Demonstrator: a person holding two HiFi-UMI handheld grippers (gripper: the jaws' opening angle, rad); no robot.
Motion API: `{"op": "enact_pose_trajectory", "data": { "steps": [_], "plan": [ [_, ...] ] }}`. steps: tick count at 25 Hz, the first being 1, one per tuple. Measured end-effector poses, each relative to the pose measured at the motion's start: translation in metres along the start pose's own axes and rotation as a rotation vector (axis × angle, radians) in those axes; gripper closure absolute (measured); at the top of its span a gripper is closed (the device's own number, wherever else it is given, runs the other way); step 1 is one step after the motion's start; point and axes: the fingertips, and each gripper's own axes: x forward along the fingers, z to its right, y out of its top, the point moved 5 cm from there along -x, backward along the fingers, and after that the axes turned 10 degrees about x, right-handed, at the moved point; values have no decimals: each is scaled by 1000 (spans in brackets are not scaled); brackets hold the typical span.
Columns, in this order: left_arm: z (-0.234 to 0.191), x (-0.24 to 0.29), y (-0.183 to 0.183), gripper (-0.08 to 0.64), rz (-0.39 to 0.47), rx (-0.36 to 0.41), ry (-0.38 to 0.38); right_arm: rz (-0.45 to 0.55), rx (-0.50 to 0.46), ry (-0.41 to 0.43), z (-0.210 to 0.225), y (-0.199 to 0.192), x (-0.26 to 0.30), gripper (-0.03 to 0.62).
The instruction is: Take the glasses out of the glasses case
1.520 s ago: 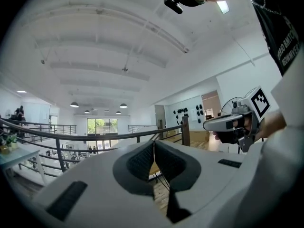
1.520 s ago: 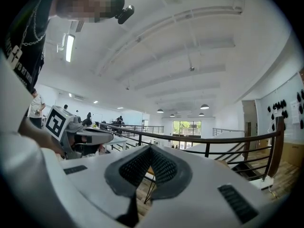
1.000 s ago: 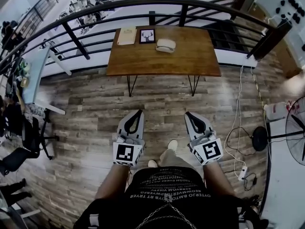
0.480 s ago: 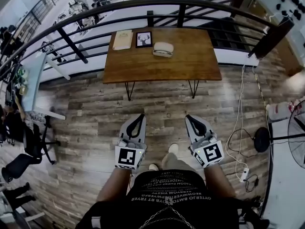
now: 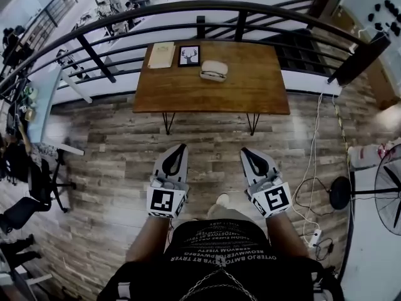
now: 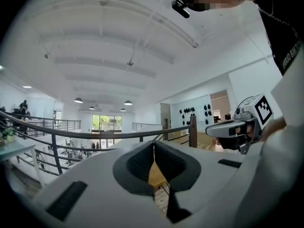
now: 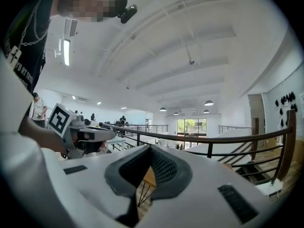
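A pale, closed glasses case (image 5: pixel 213 71) lies near the far edge of a wooden table (image 5: pixel 250 89) ahead of me in the head view. My left gripper (image 5: pixel 182 147) and right gripper (image 5: pixel 244 150) are held side by side at waist height over the plank floor, well short of the table. Both point level toward it. Each is shut with nothing between its jaws. In the left gripper view the pads of the left gripper (image 6: pixel 153 142) meet, with a strip of the table (image 6: pixel 156 175) below them. The right gripper (image 7: pixel 151 148) looks the same in its own view.
A framed picture (image 5: pixel 190 55) and a notepad (image 5: pixel 162 55) lie left of the case. A black railing (image 5: pixel 207 8) curves behind the table. A fan (image 5: pixel 391 190), its stand and loose cables (image 5: pixel 313 193) sit at the right. A desk and office chairs (image 5: pixel 31 180) stand at the left.
The table has drawn a little nearer in the head view as the person walks toward it. Both grippers kept their pose and stayed shut.
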Motion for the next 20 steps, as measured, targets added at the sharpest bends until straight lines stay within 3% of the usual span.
{"op": "enact_pose_trajectory", "data": {
  "steps": [9, 14, 20],
  "plan": [
    [1, 28, 14, 531, 27, -19, 53, 38, -26, 24, 38, 24, 9, 577],
    [1, 44, 18, 532, 46, -151, 58, 44, -27, 49, 60, 28, 11, 577],
    [-1, 48, 12, 531, 20, -193, 95, 34, -3, 74, 72, 22, 13, 577]
  ]
}}
